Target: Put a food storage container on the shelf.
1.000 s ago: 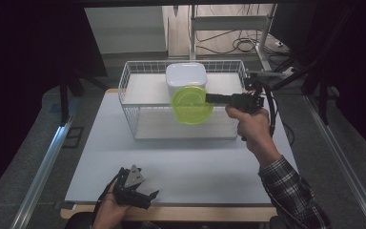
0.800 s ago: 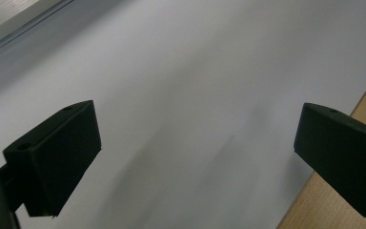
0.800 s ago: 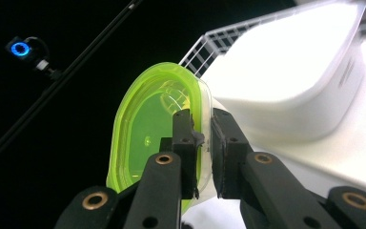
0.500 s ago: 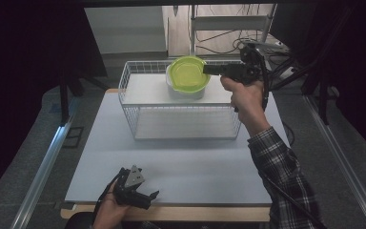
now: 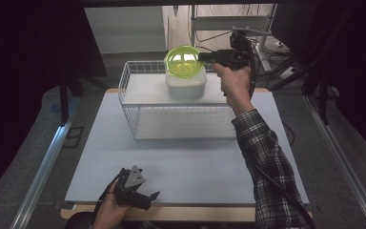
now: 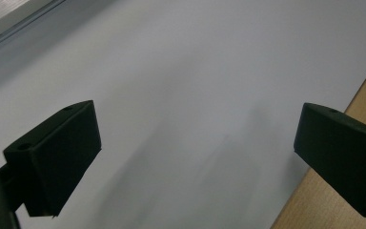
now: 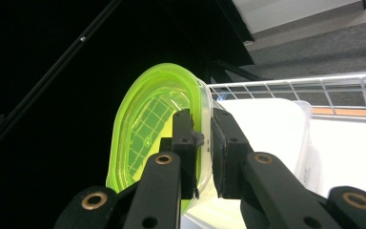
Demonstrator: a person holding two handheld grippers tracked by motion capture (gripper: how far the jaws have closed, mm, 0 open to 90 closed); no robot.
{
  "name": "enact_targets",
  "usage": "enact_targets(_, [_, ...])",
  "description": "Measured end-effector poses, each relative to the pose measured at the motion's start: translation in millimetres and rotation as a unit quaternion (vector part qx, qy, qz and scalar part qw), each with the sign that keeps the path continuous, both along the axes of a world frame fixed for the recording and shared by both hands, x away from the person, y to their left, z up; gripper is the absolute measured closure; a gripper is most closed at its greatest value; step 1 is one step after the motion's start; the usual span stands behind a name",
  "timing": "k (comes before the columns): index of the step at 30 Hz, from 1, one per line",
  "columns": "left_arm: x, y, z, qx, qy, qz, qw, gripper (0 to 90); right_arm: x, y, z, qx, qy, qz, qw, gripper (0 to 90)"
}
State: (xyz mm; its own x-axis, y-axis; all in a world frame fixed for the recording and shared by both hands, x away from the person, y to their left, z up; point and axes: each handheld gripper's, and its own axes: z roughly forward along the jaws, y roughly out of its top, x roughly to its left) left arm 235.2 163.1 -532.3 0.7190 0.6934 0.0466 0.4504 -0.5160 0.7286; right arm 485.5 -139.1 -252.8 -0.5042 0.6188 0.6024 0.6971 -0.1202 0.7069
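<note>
- Right tool [image 5: 205,57]: mine, held up at about 1 o'clock over the counter [image 5: 181,157], clenched on the rim of the green container [image 5: 185,61]. In the right gripper view the two black jaws pinch the rim between them, one inside the wall, one outside (the gap is no wider than the plastic).
- Green container [image 7: 157,124]: translucent lime, rounded corners, grid pattern on its floor. It sits at 12 o'clock on the counter's far side, above the white box [image 5: 186,85]; its opening tilts toward the high camera. Whether its base touches the white box I cannot tell.
- White box: rounded, opaque, standing inside the wire basket [image 5: 128,88], toward the back rail and a little right of the basket's middle.
- Wire basket: white, rectangular, open top, resting on the far half of the counter at 12 o'clock.
- Left tool [image 5: 134,190]: mine, low at 7 o'clock by the counter's near edge, released. In the left gripper view its jaws stand wide apart over bare white surface, the wooden edge strip [image 6: 343,191] just beside one jaw.
- My right sleeve [image 5: 267,162]: plaid, stretched from 5 o'clock up to the basket's right end.
</note>
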Motion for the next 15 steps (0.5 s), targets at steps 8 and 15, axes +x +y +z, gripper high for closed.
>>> enact_targets(8, [0.0, -1.5, -1.0, 0.002, 0.004, -0.003, 1.0, 1.6, 6.4, 9.7, -0.4, -0.047, -0.016, -0.032, 0.9983, 72.1])
enact_targets(15, [0.5, -1.4, -1.6, 0.003, 0.006, -0.003, 1.0, 1.7, 10.3, 10.2, -4.5, -0.047, -0.023, -0.044, 0.9977, 60.1])
